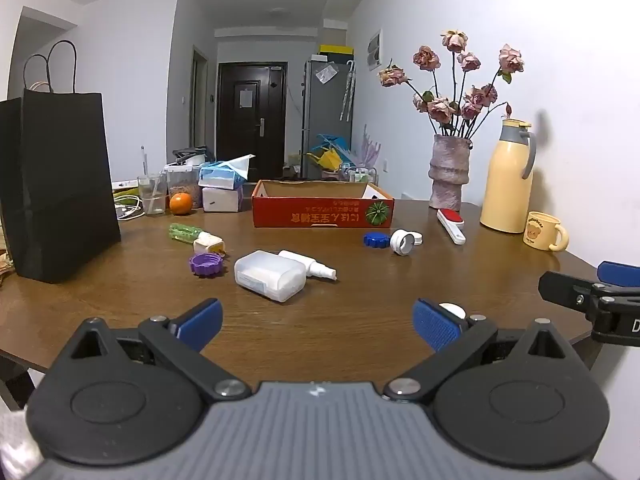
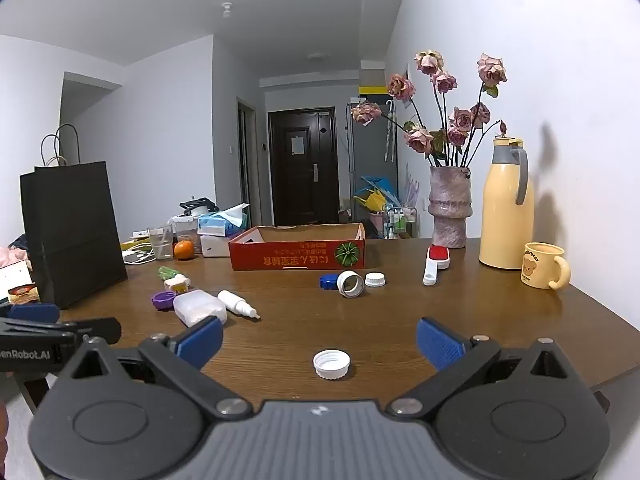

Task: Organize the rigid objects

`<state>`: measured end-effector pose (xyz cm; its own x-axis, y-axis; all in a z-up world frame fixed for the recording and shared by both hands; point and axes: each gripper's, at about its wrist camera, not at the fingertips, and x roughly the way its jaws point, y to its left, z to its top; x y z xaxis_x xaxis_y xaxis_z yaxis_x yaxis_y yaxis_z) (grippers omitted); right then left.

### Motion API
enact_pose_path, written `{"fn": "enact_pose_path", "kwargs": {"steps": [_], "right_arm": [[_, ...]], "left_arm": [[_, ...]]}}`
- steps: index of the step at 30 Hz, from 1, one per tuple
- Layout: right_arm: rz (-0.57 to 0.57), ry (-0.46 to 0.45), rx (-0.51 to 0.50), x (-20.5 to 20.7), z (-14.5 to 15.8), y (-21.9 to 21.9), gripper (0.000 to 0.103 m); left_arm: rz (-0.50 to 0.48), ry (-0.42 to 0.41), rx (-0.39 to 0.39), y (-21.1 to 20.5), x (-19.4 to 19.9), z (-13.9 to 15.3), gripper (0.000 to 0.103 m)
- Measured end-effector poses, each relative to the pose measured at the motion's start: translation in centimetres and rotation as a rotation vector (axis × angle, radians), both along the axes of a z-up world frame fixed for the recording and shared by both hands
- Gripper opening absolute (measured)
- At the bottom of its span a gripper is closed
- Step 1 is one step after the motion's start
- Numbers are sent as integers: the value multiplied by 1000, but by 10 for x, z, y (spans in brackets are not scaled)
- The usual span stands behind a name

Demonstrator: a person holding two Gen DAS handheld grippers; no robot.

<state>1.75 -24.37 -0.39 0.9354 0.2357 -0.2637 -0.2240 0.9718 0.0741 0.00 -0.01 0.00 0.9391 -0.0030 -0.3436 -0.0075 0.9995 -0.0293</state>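
Small rigid items lie scattered on the wooden table (image 1: 340, 320). A red cardboard box (image 1: 322, 205) (image 2: 298, 252) stands open at the back. In front of it lie a white plastic case (image 1: 269, 275) (image 2: 199, 306), a white spray bottle (image 1: 308, 265) (image 2: 237, 303), a purple cap (image 1: 206, 264) (image 2: 163, 300), a blue cap (image 1: 376, 239) (image 2: 329, 281), a white ring lid (image 1: 402, 242) (image 2: 351, 284) and a red-white brush (image 1: 451, 220) (image 2: 434, 264). A white cap (image 2: 331, 364) lies between my right gripper's (image 2: 320, 344) open fingers. My left gripper (image 1: 318, 322) is open and empty, near the front edge.
A black paper bag (image 1: 60, 184) stands at the left. A vase of dried roses (image 1: 449, 172), a yellow thermos (image 1: 508, 178) and a yellow mug (image 1: 545, 231) stand at the right by the wall. An orange (image 1: 180, 203), tissue boxes and cables crowd the back left.
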Motion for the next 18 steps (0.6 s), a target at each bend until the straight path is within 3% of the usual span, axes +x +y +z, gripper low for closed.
{"fn": "enact_pose_path", "kwargs": {"steps": [18], "right_arm": [[0,1,5,-1,0,-1,103]], "left_arm": [[0,3,-3,-1,-1,2,103]]}}
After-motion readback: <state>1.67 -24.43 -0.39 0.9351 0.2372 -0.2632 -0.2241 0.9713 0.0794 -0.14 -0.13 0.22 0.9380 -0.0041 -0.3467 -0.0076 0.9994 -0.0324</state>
